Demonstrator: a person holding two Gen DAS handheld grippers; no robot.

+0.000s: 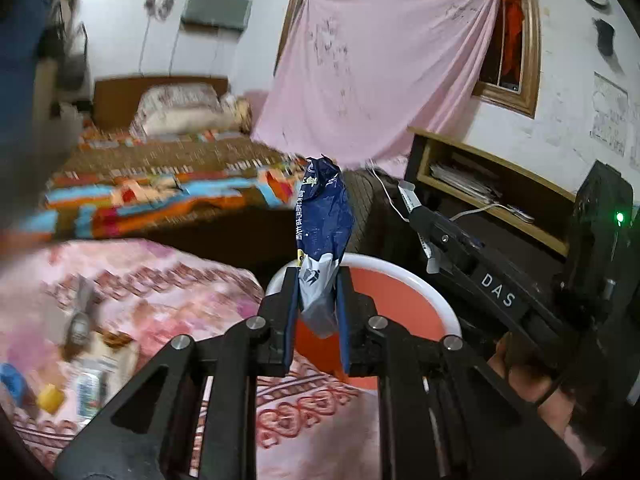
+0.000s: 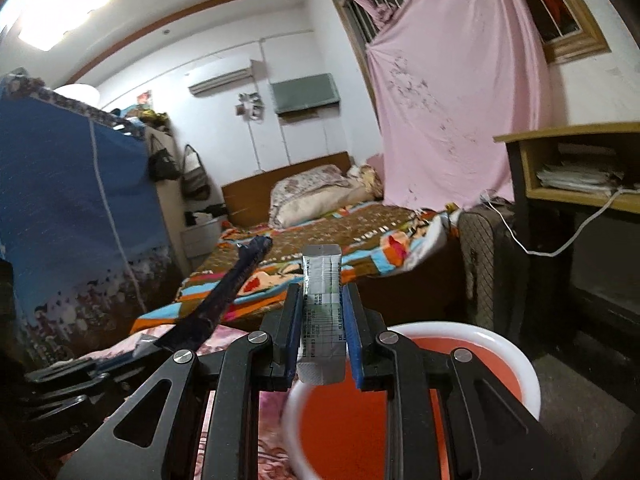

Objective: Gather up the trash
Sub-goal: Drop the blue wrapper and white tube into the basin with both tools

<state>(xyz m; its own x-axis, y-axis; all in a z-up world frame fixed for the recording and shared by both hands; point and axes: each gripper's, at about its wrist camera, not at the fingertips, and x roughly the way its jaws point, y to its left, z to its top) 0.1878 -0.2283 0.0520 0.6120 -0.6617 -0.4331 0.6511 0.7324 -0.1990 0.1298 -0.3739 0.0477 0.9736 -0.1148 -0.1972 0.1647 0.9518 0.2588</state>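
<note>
Crumpled blue wrapper (image 1: 324,216) upright; grey sachet (image 2: 322,312) (printed) above orange bin (image 2: 516,354).

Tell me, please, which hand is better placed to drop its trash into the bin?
Probably right: its gripper holds the small box directly above the bin's rim, while the left gripper's wrapper sits nearer the edge.

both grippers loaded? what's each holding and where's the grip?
Yes. Left gripper pinches a blue wrapper by its lower end; the rest sticks up. Right gripper clamps a small white box across its sides, near the middle.

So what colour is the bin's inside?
Orange-red, with a white rim; the bin shows best in the right wrist view.
</note>
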